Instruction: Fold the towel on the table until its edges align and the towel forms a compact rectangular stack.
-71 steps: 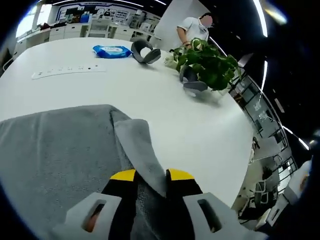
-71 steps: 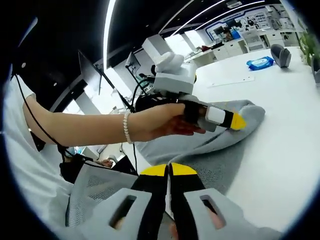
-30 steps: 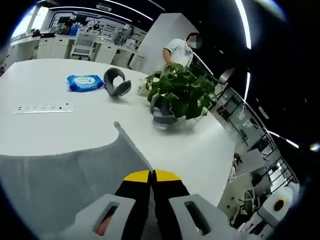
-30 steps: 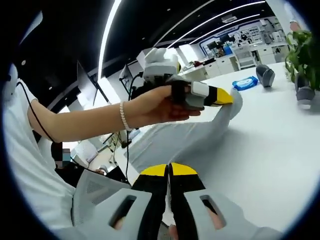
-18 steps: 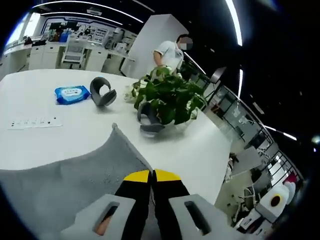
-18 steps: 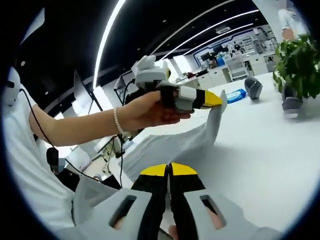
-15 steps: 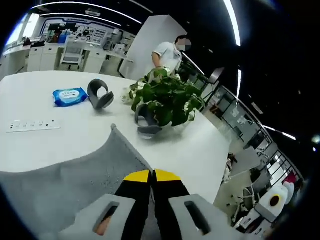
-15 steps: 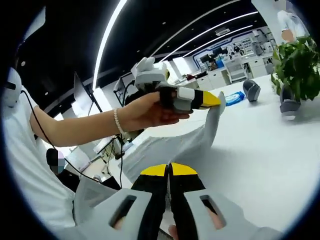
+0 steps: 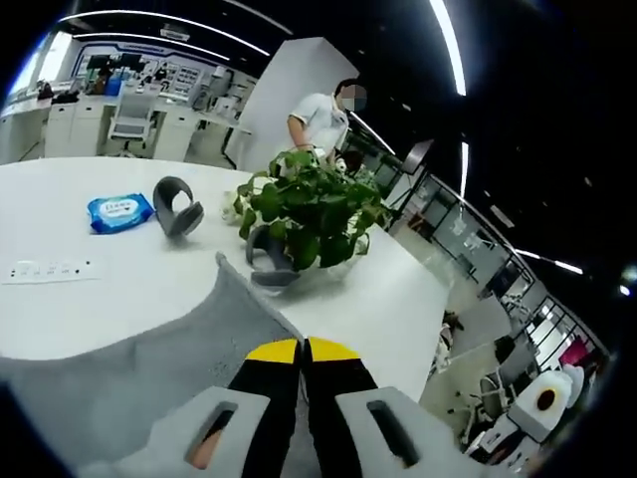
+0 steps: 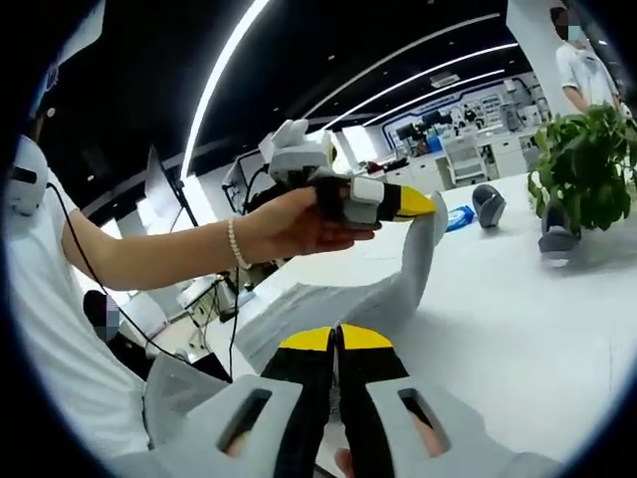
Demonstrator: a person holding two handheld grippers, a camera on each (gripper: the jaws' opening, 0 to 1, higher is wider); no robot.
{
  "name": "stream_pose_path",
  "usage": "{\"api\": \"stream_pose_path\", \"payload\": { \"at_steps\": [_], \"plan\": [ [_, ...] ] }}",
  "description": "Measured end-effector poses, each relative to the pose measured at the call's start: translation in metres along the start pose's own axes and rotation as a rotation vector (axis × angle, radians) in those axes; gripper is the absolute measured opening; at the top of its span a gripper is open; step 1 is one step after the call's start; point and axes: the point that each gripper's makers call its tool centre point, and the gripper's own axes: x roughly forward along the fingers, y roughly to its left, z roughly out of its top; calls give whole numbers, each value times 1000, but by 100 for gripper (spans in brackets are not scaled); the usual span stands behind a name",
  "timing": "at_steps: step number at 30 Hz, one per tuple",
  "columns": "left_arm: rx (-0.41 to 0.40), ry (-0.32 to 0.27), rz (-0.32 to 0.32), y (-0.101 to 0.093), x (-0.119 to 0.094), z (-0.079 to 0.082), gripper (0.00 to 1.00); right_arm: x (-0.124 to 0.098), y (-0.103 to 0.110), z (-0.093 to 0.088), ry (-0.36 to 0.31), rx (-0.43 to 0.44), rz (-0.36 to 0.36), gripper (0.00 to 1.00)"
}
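Observation:
The grey towel [image 9: 159, 349] hangs lifted over the white table [image 9: 90, 299], stretched between both grippers. My left gripper [image 9: 301, 351] is shut on one corner of it, with a free edge rising toward the plant. In the right gripper view the left gripper [image 10: 423, 207] shows held by a hand [image 10: 289, 229], and the towel [image 10: 398, 284] drapes down from its yellow tips. My right gripper [image 10: 335, 339] is shut on the towel's near edge, the cloth pinched between its yellow-tipped jaws.
A potted green plant [image 9: 309, 209] stands on the table with a grey headset [image 9: 264, 264] at its base. Another grey headset [image 9: 174, 204], a blue wipes pack [image 9: 117, 211] and a white power strip [image 9: 45, 269] lie farther back. A person [image 9: 318, 115] stands behind the table.
Both grippers have lifted the towel up off the table, pulling it taut. The views have swung toward the plant.

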Motion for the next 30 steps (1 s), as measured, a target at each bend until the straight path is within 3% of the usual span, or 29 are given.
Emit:
{"api": "stream_pose_path", "payload": {
  "at_steps": [3,11,22,30],
  "plan": [
    [7,1,-2,1,-1,0,1,0,2,2,-5,1,2,0],
    [9,-4,19,21,-22,-4,1,34,35,0,61,-67,80,0],
    [-39,-46,45,71,-73,-6,1,93,89,-1,146,-132,234,0],
    [-50,-82,72,106,-105,-6,1,128,117,-6,191,-158,302,0]
  ]
}}
